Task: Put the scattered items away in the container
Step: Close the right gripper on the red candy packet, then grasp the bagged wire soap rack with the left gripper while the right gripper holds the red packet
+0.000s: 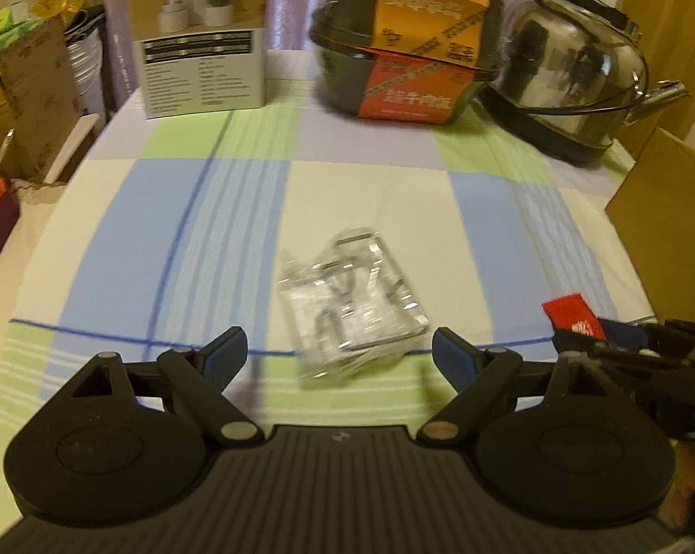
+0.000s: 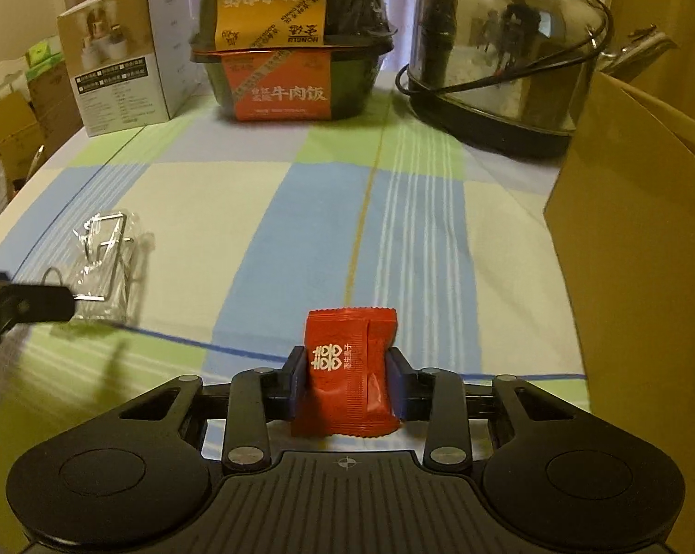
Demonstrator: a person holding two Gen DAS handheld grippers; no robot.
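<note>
Right wrist view: a red sachet [image 2: 347, 371] is clamped between the right gripper [image 2: 347, 383] pads, lifted off the checked tablecloth [image 2: 236, 212] — not yet carried to the cardboard box [image 2: 633, 240] alongside. The left gripper [image 1: 340, 358] is spread wide around a clear packet of metal parts [image 1: 352, 304] lying on the cloth — ungrasped, so both items are judged outstanding.

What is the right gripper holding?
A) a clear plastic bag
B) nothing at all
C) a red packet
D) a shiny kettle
C: in the right wrist view the right gripper has its blue pads pressed on both sides of the red packet, while the clear bag lies on the tablecloth and the kettle stands at the back.
</note>
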